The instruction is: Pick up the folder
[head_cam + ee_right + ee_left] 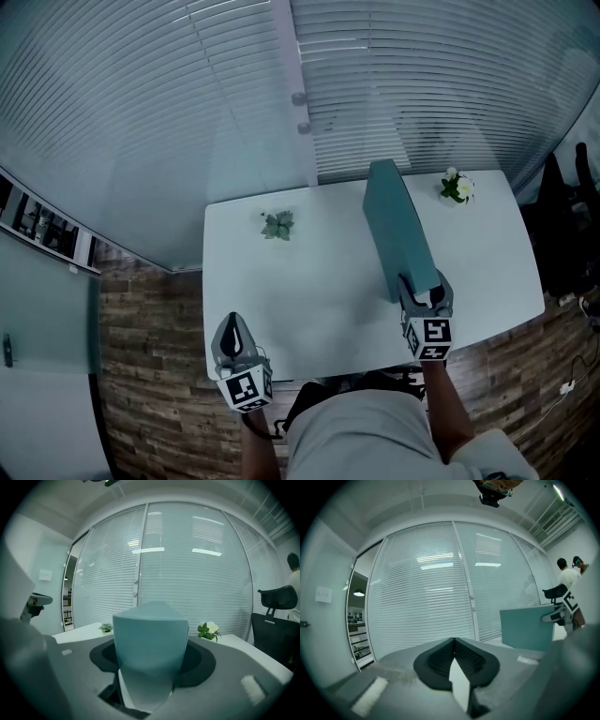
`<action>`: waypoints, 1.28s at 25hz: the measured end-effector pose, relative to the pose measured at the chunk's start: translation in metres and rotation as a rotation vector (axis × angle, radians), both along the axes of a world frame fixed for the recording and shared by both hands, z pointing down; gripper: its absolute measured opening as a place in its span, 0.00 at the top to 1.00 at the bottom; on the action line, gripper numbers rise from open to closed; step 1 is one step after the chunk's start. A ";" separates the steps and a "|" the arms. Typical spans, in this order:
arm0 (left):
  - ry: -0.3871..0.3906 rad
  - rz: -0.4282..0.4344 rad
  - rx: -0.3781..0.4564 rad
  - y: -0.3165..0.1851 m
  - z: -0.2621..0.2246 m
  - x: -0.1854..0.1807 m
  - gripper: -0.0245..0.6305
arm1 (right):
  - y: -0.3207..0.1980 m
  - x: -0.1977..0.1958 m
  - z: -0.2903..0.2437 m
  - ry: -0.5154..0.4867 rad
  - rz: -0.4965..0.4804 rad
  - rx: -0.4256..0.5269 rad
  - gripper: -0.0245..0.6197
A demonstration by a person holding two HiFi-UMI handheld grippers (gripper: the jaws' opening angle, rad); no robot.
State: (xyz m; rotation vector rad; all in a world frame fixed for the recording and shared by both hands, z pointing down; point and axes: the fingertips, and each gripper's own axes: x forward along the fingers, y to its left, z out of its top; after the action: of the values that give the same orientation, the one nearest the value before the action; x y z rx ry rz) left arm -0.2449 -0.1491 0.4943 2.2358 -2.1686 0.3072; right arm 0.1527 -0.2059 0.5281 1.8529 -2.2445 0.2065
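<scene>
Matt and smooth across the tall teal folder [398, 225], like coated card or plastic; cannot tell which. Smooth with a soft sheen over the white rectangular table top [309, 291]. Rough-grained brown planking on the wood-look floor [141, 356]. Glossy on the glazed wall of white slatted blinds [234, 84], throwing back strip lights. Dull grey moulded plastic on the left gripper [453, 642], with dark ribbed pads [471, 658]. Same dull grey on the right gripper [153, 663].
</scene>
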 end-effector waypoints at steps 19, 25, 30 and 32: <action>0.002 0.016 -0.020 0.002 0.011 -0.002 0.95 | 0.007 -0.003 0.002 0.013 0.023 0.025 0.49; 0.002 0.024 -0.020 0.000 0.011 0.003 0.95 | 0.001 -0.002 0.009 0.027 0.049 0.027 0.48; 0.006 0.015 -0.031 -0.001 0.015 0.000 0.95 | -0.002 -0.001 0.015 0.028 0.053 0.022 0.48; 0.011 0.012 -0.035 -0.002 0.016 -0.001 0.95 | -0.002 -0.001 0.015 0.028 0.049 0.019 0.51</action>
State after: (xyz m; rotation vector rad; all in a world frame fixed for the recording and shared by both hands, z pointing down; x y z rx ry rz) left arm -0.2459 -0.1512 0.5102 2.2275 -2.1290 0.3297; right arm 0.1519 -0.2083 0.5430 1.9096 -2.1920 0.1677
